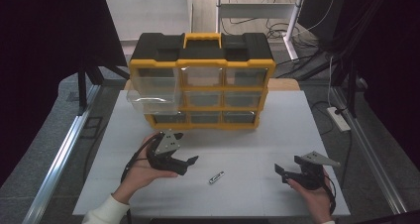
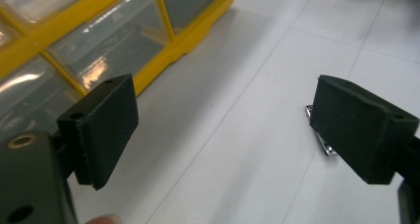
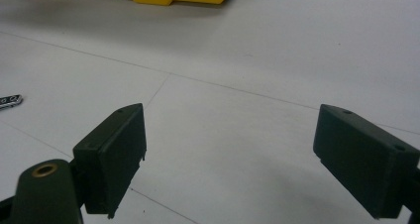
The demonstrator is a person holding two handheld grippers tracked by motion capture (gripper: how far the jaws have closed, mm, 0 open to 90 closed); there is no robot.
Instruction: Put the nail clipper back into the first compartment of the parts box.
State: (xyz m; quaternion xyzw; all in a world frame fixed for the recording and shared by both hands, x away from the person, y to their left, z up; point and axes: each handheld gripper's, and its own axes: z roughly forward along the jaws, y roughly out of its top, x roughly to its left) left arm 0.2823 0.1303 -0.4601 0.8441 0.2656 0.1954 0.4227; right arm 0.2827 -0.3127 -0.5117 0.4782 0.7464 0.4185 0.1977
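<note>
Battery point(image 1: 216, 177): a small cylindrical cell lying flat on the white tabletop point(image 1: 247, 149), near the front edge, between the two hand-held grippers and touching neither. Left hand-held gripper point(image 1: 185, 163): just left of the battery, jaws spread, nothing between them; in the left gripper view the battery point(image 2: 319, 142) is partly hidden behind one jaw. Right hand-held gripper point(image 1: 280, 171): well right of the battery, jaws spread, empty. Far side: yellow-and-black drawer organizer point(image 1: 200, 80), upright; its middle-left clear drawer point(image 1: 151, 99) is pulled out.
</note>
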